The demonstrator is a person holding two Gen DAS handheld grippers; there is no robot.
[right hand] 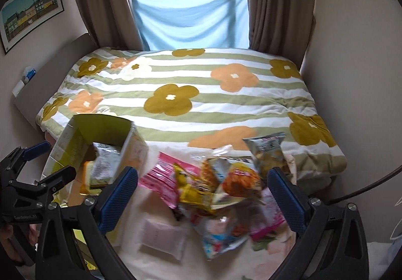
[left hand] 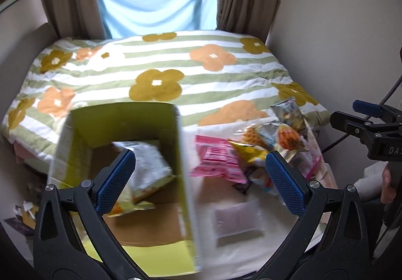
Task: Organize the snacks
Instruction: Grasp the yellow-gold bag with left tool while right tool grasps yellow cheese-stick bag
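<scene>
A yellow-green cardboard box [left hand: 120,116] [right hand: 100,126] stands open on the left, with a white snack bag [left hand: 148,169] [right hand: 105,164] lying inside it. To its right lies a heap of snack packets [left hand: 263,144] [right hand: 226,184], among them a pink pack [left hand: 216,159] [right hand: 163,179] and a silver bag [left hand: 289,110] [right hand: 268,151]. A pale flat packet [left hand: 237,219] [right hand: 163,234] lies alone nearer to me. My left gripper [left hand: 201,155] [right hand: 50,161] hangs open over the box's right wall, holding nothing. My right gripper [right hand: 203,172] [left hand: 361,116] is open above the heap, also holding nothing.
Box and snacks rest on a pale cloth [right hand: 226,262] at the foot of a bed with a striped floral duvet [left hand: 176,71] [right hand: 201,104]. Brown curtains and a blue sheet hang at the window behind. A person's hand [left hand: 387,189] holds the right gripper's handle. Clutter lies on the floor at left [left hand: 25,214].
</scene>
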